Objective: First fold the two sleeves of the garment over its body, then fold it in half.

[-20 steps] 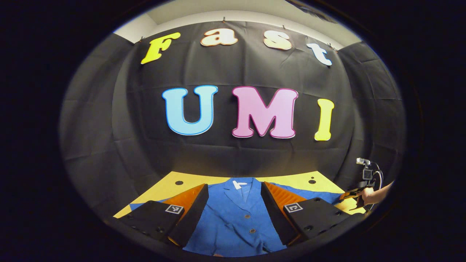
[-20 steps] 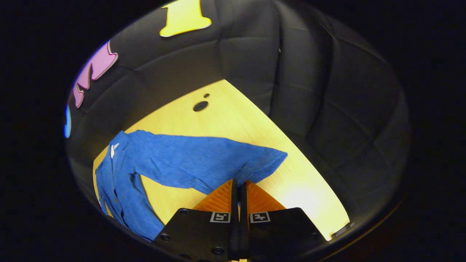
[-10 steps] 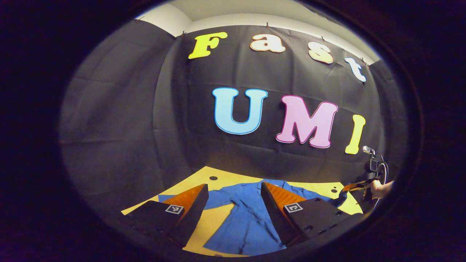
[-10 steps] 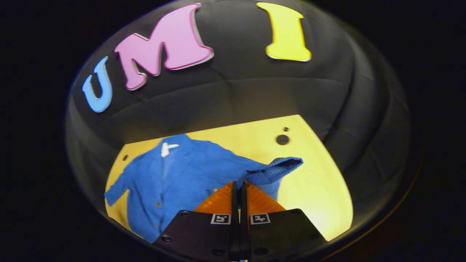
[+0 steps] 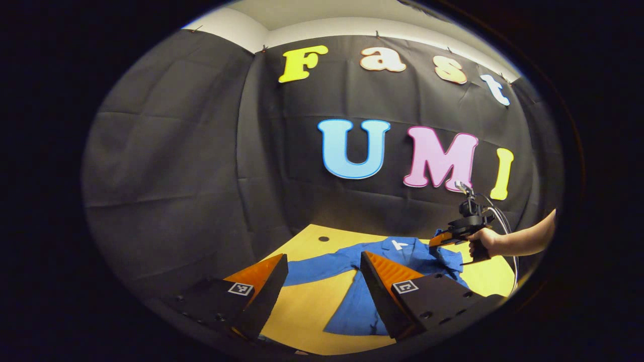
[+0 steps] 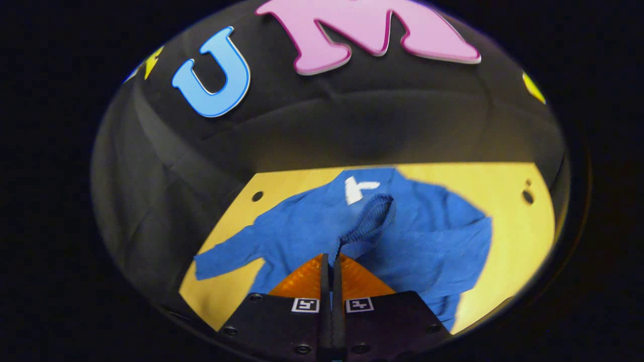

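A: Where is the garment?

B: The blue ribbed long-sleeved jacket point(image 6: 302, 231) lies face up on the yellow wooden tabletop point(image 6: 513, 236), collar toward the black cloth wall point(image 5: 181, 166), its white neck label point(image 6: 358, 187) showing. The table has small round holes near its far corners.

A: The right gripper?

B: The right gripper point(image 6: 330, 257) has its fingers pressed together on the right sleeve point(image 6: 370, 221), pinching it a little way in from the ribbed cuff. The cuff hangs up off the table over the chest, just below the label. In the left gripper view the same tool point(image 5: 438, 239) hovers over the jacket's body, held by a person's hand point(image 5: 482, 242).

A: Why hold it so?

B: My reading: gripping near the cuff lets the whole sleeve swing across in one arc and land flat on the body.

A: The left gripper?

B: The left gripper point(image 5: 323, 265) is spread wide and holds nothing. It sits low at the near edge, aimed toward the left sleeve point(image 5: 322, 264), which lies stretched out flat on the table. Likely waiting its turn.

A: Progress?

B: First sleeve fold under way; second sleeve and the halving not yet done.
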{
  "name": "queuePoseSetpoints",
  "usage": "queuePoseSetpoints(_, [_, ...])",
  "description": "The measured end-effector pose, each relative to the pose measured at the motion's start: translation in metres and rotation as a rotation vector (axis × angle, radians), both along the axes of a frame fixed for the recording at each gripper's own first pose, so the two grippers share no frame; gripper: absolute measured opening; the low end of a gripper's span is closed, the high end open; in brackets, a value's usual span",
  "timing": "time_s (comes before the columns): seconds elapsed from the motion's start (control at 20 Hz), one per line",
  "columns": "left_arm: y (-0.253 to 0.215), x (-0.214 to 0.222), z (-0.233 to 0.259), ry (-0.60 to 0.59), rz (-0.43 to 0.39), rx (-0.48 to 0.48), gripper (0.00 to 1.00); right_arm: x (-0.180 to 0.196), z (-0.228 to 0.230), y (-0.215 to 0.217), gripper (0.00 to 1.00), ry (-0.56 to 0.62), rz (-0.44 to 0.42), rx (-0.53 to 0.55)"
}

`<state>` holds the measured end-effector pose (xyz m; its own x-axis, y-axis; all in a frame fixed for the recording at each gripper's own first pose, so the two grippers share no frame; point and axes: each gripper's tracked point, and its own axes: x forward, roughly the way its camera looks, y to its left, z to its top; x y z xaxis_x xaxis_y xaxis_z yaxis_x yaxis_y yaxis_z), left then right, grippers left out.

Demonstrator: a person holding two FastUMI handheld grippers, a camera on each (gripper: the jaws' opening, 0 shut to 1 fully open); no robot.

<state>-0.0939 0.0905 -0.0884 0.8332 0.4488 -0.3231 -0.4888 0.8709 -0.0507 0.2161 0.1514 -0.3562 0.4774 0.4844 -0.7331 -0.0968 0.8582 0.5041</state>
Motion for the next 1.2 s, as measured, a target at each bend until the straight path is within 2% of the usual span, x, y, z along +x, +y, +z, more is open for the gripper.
queuePoseSetpoints(0.1, [0.005,-0.015,-0.007,0.008,0.038,-0.023,0.84,-0.01,0.003,0.047,0.04,0.022,0.004,0.138])
queuePoseSetpoints(0.2, [0.007,-0.027,-0.016,0.025,0.067,-0.054,0.83,-0.003,0.019,0.088,0.05,-0.038,-0.006,0.33])
queuePoseSetpoints(0.25, [0.006,-0.034,-0.021,0.035,0.075,-0.068,0.83,-0.004,0.023,0.095,0.08,0.006,-0.035,0.395])
queuePoseSetpoints(0.3, [0.005,-0.038,-0.024,0.043,0.082,-0.078,0.83,-0.007,0.006,0.107,0.38,0.066,-0.056,0.408])
queuePoseSetpoints(0.4, [0.003,-0.042,-0.032,0.051,0.084,-0.088,0.83,-0.007,-0.016,0.1,0.96,0.084,-0.057,0.341])
queuePoseSetpoints(0.65, [0.002,-0.034,-0.044,0.039,0.068,-0.108,0.83,0.0,0.002,0.053,0.98,-0.067,-0.034,0.182])
queuePoseSetpoints(0.95, [0.038,0.003,-0.074,0.049,0.087,-0.125,0.83,-0.011,0.068,-0.051,0.97,-0.255,-0.13,0.025])
queuePoseSetpoints(1.1, [0.078,0.022,-0.109,0.108,0.153,-0.228,0.83,-0.031,0.099,-0.133,0.97,-0.39,-0.161,-0.221])
queuePoseSetpoints(1.2, [0.105,0.036,-0.136,0.182,0.19,-0.262,0.84,-0.048,0.127,-0.182,0.97,-0.491,-0.169,-0.387])
